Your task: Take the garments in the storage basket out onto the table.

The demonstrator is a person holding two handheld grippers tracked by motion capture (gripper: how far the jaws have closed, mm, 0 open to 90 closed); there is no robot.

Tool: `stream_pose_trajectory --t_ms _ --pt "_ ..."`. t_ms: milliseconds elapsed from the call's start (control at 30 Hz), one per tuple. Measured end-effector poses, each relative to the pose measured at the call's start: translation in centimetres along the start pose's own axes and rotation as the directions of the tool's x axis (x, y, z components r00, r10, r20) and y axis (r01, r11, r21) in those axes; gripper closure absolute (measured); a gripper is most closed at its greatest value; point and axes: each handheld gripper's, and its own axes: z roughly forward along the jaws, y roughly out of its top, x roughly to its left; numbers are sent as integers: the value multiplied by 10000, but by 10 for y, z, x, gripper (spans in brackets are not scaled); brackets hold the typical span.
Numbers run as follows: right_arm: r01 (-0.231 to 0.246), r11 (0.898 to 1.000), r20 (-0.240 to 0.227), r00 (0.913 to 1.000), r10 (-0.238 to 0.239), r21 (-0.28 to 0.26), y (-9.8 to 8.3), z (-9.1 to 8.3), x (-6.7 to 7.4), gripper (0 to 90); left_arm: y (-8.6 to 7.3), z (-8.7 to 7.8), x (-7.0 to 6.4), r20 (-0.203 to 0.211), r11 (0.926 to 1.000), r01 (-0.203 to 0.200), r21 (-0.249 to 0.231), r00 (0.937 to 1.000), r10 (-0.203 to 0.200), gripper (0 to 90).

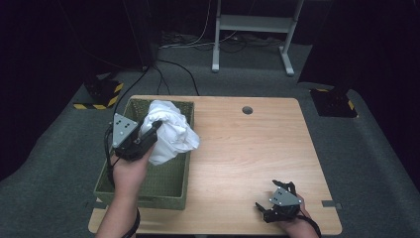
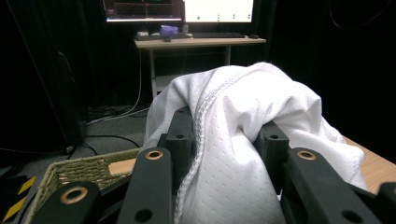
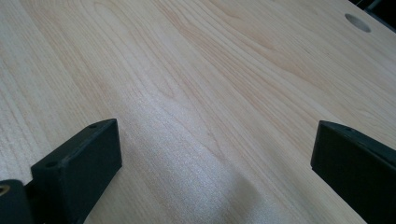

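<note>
Left gripper (image 1: 148,133) clamps white mesh garment (image 1: 171,130) above green woven basket (image 1: 163,191); right gripper (image 1: 280,196) wide open, empty, resting on wooden table (image 1: 247,148) by its near edge.

Nothing readable is showing anywhere right now. In the left gripper view, two monitors (image 2: 180,9) are glowing at the back of the room, but whatever is on them is coming through too small and blurred to make out. Yellow-and-black hazard stripes (image 1: 94,106) are running along the floor markers beside the table, a warning pattern with no words on it. The white cloth (image 2: 243,140) and the woven basket (image 1: 171,183) are carrying no legible label.
</note>
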Motion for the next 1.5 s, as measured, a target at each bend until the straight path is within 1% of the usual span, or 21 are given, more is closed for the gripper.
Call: stream_pose_trajectory --t_ms 100,200,300,400,533,633,833,1067,1233,1367,1500 --pt "-1 10000 4 10000 1 -2 0 0 0 13 3 1 -3 23 9999 17 -103 10000 -17 655" --pt "59 10000 8 10000 -59 29 0 0 0 13 7 2 -8 149 9998 -8 -198 9999 11 655" --pt "37 10000 22 10000 -37 21 0 0 0 13 8 3 -11 226 9997 -34 -240 9997 39 655" --pt "43 10000 -9 10000 -43 25 0 0 0 13 10 5 -16 314 9995 -54 -320 9995 64 655" --pt "-41 10000 -12 10000 41 -36 0 0 0 13 12 8 -20 403 9992 -9 -410 9992 25 655" --pt "-33 10000 -32 10000 33 -43 0 0 -1 13 12 11 -23 482 9991 30 -413 9988 -10 655" --pt "-37 10000 -35 10000 37 -61 0 0 -1 13 14 14 -32 682 9990 -17 -456 9977 48 655" --pt "-28 10000 -29 10000 28 -57 0 0 -1 13 16 17 -37 791 9987 22 -515 9969 19 655" --pt "-95 9999 -39 9999 95 -69 0 -1 -1 13 17 19 -43 952 9989 -41 -469 9954 86 655" --pt "-38 10000 -45 10000 38 -57 0 -1 -1 13 17 20 -50 1098 9985 -60 -550 9939 120 655" --pt "-60 10000 -51 10000 60 -70 0 -1 -1 13 16 22 -55 1216 9982 25 -598 9926 47 655"
